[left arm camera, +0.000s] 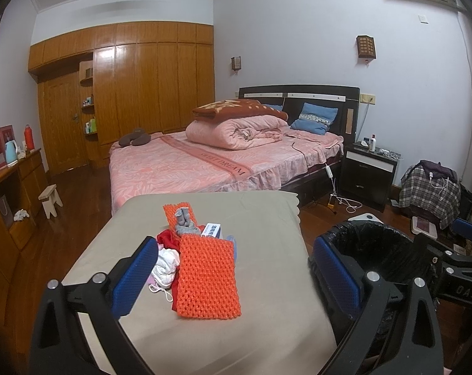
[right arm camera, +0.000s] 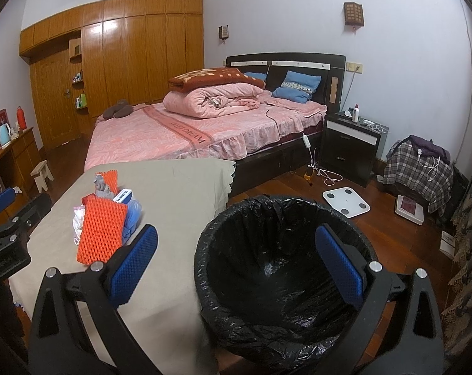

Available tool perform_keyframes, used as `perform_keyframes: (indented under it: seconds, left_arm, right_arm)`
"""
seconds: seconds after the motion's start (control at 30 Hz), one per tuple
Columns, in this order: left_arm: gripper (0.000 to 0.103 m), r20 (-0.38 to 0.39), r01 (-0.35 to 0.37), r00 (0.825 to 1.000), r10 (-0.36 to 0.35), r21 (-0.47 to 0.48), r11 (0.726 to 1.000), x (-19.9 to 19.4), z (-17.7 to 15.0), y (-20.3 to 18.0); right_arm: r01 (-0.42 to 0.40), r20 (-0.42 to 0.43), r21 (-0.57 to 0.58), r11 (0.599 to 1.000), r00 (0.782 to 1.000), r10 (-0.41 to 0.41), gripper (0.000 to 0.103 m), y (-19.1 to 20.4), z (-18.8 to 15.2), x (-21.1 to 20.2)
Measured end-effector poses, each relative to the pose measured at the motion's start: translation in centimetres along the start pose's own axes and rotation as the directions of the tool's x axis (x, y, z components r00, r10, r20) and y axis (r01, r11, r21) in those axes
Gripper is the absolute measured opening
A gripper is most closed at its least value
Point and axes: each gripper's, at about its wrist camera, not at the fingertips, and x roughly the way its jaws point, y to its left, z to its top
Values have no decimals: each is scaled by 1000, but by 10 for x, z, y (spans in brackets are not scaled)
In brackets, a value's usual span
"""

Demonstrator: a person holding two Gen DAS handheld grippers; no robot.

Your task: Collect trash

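On the cloth-covered table point(left arm camera: 204, 337) the trash pile point(left arm camera: 201, 259) lies untouched; both the left gripper point(left arm camera: 236, 276) and right gripper point(right arm camera: 236, 265) gape wide, empty. Collection appears not begun; next, seize one item and carry it to the lined bin point(right arm camera: 286, 281) just beside.

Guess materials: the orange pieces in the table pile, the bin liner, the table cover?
Orange pieces: look like foam netting, matte; open bumpy lattice, holds a flat shape.
Bin liner: thin plastic film, glossy black; crinkled, with glints, folded over the rim.
Table cover: woven cloth, matte beige; soft creases and a scalloped edge. Fibre cannot be told.
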Motion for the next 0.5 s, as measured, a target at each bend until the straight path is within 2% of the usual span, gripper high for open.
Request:
perform_keyframes:
  seconds: [0.2,0.5]
  left_arm:
    - [97,0,-1,1000,1,-1,1000,0,0,0]
    - [97,-13,-21,1000,21,-19,1000,13,-15,19]
  right_arm:
    - [-2,0,-2,1000,1000,2,98,1,-3,3]
    - [-19,-11,-20,1000,1000,19,98,22,0,16]
